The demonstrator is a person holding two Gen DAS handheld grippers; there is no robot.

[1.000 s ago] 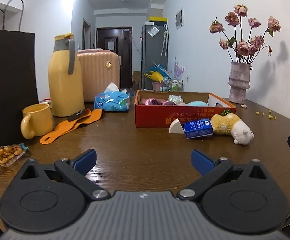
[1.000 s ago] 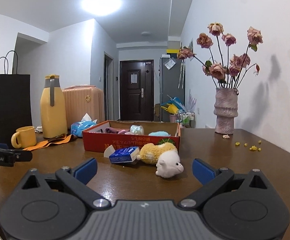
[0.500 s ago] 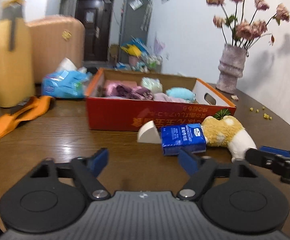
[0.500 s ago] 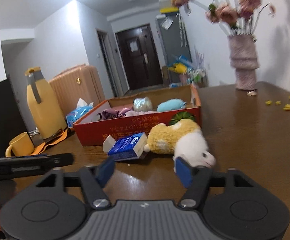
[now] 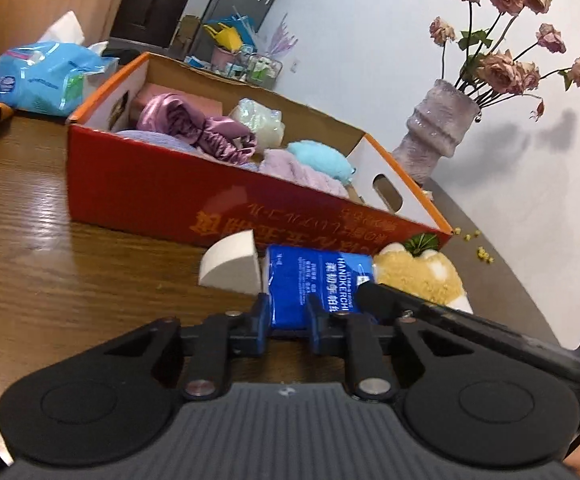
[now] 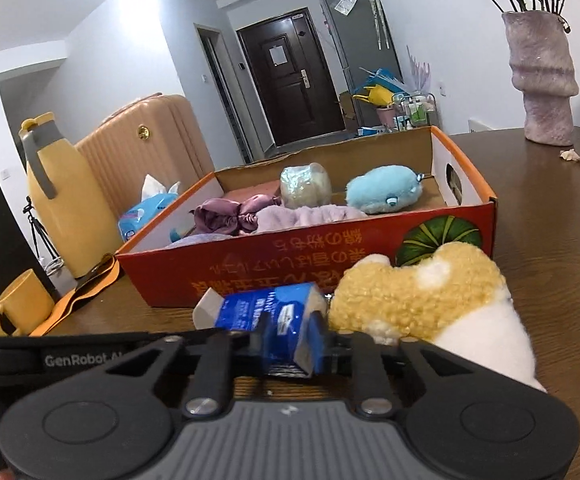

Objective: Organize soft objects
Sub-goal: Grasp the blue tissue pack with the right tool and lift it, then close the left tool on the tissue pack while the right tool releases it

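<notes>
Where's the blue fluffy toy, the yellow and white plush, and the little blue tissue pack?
blue plush toy (image 6: 384, 194), right wrist view, middle of its body in the box.
yellow and white plush (image 6: 422, 292), right wrist view, its yellow fuzzy back.
blue handkerchief pack (image 5: 310, 276), left wrist view, its printed top face.

The wooden table (image 5: 50, 248) is gleaming with a glossy grain, while the red cardboard box (image 5: 170, 196) is looking matt. The blue tissue packet (image 6: 266, 312) is shining in slick plastic wrap beside a nubbly plush toy (image 6: 422, 292).

Both wrist views look low and close across the table (image 5: 50, 216) (left one tilted), sharing the red box (image 5: 162, 196)
</notes>
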